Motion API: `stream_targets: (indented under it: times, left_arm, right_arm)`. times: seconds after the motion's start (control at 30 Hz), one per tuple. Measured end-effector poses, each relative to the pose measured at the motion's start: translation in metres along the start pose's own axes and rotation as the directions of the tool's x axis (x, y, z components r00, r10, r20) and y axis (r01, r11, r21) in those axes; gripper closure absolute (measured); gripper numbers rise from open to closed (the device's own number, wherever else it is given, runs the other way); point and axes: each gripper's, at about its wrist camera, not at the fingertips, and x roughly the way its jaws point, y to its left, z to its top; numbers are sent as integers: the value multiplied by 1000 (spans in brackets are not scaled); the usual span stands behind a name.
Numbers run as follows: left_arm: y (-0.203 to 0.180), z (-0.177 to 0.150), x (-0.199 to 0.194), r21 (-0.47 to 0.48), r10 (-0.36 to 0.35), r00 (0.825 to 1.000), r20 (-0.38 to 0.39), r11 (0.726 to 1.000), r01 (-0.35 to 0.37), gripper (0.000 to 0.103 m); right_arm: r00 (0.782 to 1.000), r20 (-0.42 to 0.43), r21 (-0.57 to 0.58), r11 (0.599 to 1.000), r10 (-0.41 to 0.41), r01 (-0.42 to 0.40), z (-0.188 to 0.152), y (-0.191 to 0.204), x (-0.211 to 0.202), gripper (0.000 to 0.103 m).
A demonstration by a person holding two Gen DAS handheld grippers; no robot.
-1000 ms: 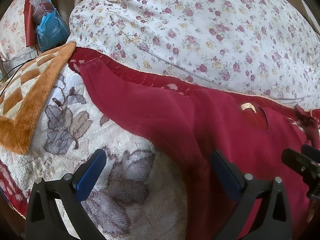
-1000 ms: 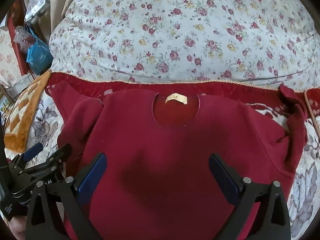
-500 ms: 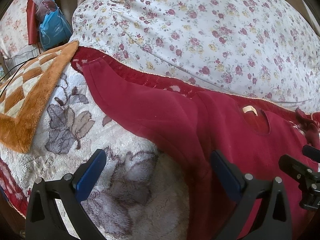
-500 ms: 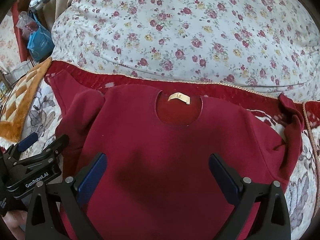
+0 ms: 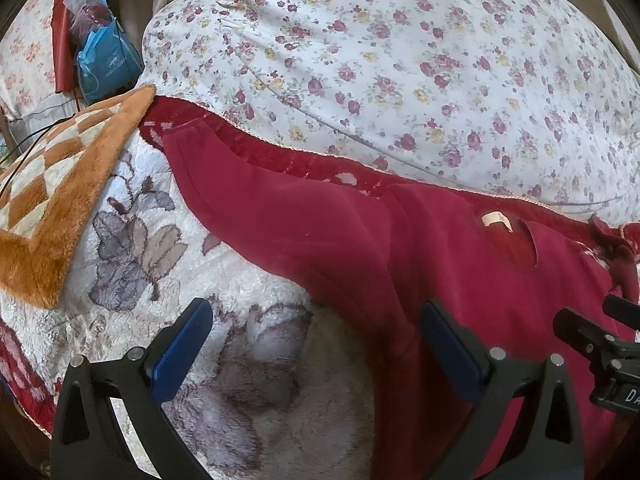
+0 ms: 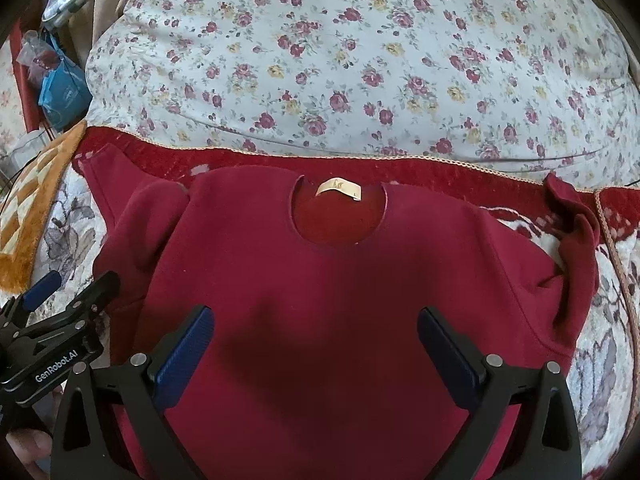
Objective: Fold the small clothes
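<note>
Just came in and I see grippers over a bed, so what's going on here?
A person is holding a gripper in each hand over a red top spread face up on a fleece blanket, below a floral pillow. The right gripper hangs open above the chest; the left gripper is open at the side, near one sleeve. Neither grips the cloth. The other sleeve lies crumpled. No fold shows yet.

The right hand-held gripper has edged nearer the red sweater's neckline; the garment lies unmoved.
</note>
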Motion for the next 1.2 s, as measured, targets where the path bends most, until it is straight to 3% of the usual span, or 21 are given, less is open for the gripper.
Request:
stream_targets:
  times: [1.2]
  left_arm:
    - [1, -2, 3, 1, 5, 1000, -10, 1000, -5, 0]
  right_arm:
    - [999, -45, -15, 1000, -1, 0, -2, 6, 14, 0]
